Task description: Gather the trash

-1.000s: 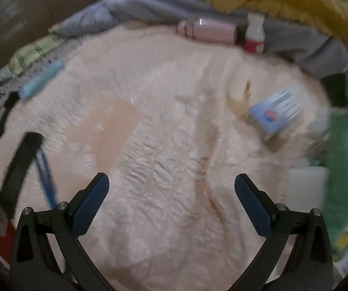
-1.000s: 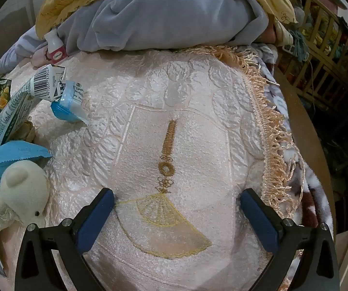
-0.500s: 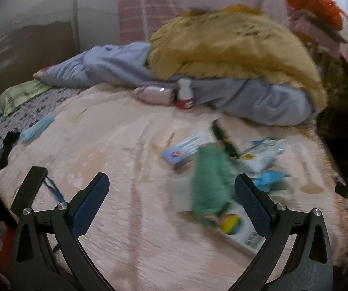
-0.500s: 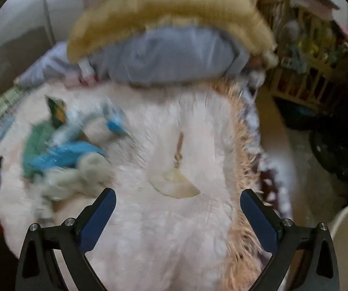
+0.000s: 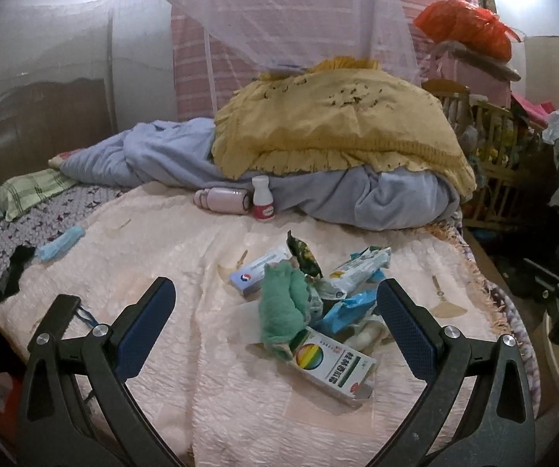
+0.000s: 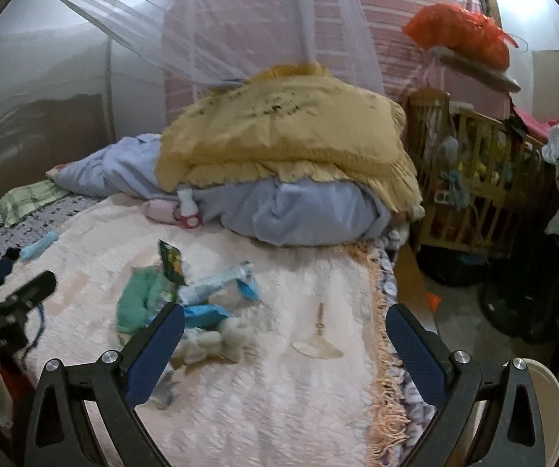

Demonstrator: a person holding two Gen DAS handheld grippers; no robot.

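Note:
A heap of trash lies on the pink bedspread (image 5: 186, 257): a white medicine box with a rainbow disc (image 5: 330, 366), a blue-white box (image 5: 256, 272), a green cloth (image 5: 283, 307), a dark snack wrapper (image 5: 303, 257), a crumpled white packet (image 5: 361, 268) and a blue wrapper (image 5: 341, 311). The heap also shows in the right wrist view, with the green cloth (image 6: 139, 299) and blue wrapper (image 6: 205, 313). My left gripper (image 5: 275, 323) is open and empty, held back above the near bed edge. My right gripper (image 6: 285, 354) is open and empty, to the right of the heap.
A pink bottle (image 5: 225, 199) and a small white bottle with a red label (image 5: 262, 198) stand by the grey blanket (image 5: 357, 198) and yellow cushion (image 5: 338, 128). A blue face mask (image 5: 61, 245) lies at left. A wooden crib (image 6: 474, 171) stands right. A white bin rim (image 6: 548, 408) shows lower right.
Both grippers have pulled back and up from the bedspread, so the whole bed and the trash heap have come into view. Both stay open and empty.

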